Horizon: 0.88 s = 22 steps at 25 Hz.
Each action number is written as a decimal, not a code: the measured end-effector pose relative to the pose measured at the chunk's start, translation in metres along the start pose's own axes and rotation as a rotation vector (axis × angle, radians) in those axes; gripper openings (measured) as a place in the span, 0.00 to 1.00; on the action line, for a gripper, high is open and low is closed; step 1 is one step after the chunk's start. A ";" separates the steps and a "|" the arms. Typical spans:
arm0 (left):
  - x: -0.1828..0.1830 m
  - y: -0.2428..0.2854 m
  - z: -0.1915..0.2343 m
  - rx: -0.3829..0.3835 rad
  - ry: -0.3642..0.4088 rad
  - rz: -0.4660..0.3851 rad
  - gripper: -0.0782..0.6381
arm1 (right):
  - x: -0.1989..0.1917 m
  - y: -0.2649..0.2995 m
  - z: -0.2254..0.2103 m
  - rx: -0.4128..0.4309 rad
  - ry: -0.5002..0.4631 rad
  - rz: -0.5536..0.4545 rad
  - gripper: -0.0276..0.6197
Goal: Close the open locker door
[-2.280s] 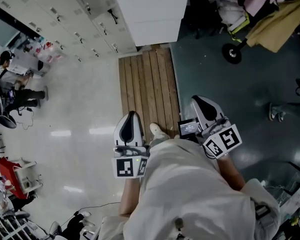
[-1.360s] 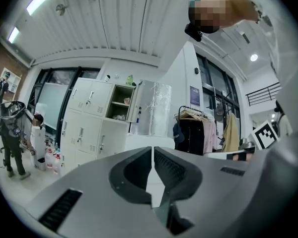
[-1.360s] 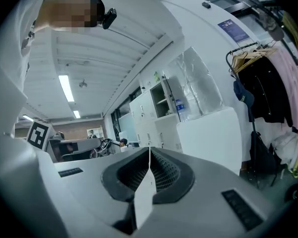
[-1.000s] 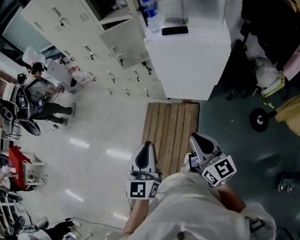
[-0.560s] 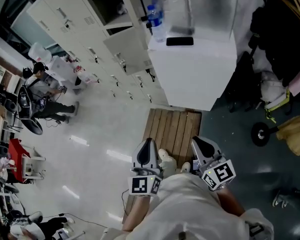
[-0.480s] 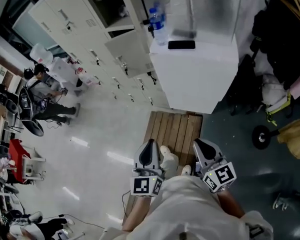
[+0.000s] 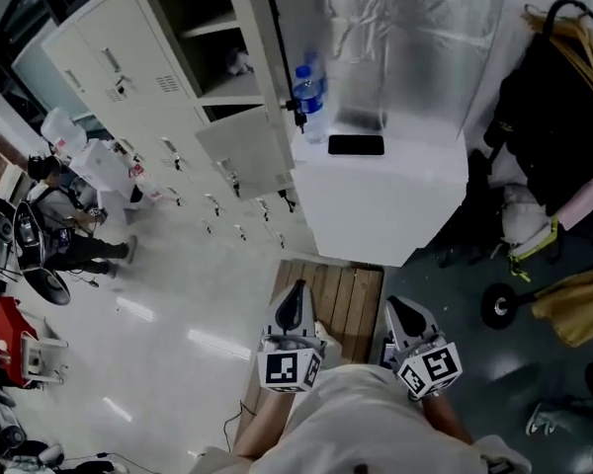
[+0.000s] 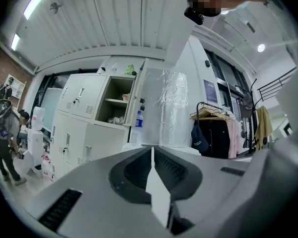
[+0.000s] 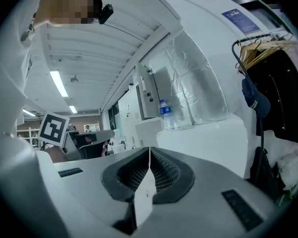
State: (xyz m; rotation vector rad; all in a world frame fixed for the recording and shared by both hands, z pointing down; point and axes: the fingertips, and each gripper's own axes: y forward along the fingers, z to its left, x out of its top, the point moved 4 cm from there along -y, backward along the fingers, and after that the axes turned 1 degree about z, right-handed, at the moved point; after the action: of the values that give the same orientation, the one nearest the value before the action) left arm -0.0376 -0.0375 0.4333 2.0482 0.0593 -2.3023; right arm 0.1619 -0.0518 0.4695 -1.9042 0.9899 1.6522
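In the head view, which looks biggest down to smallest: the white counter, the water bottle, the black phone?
white counter: largest by far
water bottle: next
black phone: smallest, somewhat smaller than the bottle

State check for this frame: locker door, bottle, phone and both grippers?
Locker door, open, not yet touched.
Bottle, upright on the white cabinet.
Phone, lying flat on the cabinet, screen dark.
Left gripper, shut, empty.
Right gripper, shut, empty.
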 end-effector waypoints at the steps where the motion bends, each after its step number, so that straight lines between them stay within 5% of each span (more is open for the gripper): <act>1: 0.003 0.011 0.004 -0.004 0.006 -0.002 0.14 | 0.004 0.010 -0.004 -0.006 0.002 -0.001 0.09; 15: 0.045 0.124 0.043 -0.101 0.030 -0.075 0.14 | 0.032 0.121 -0.024 -0.104 0.012 -0.035 0.09; 22: 0.068 0.152 0.055 -0.085 0.022 -0.103 0.14 | 0.034 0.154 -0.029 -0.070 0.013 -0.012 0.09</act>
State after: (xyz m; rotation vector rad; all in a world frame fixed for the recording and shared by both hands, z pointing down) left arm -0.0895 -0.1939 0.3733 2.0757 0.2653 -2.2919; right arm 0.0672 -0.1813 0.4627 -1.9648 0.9355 1.6898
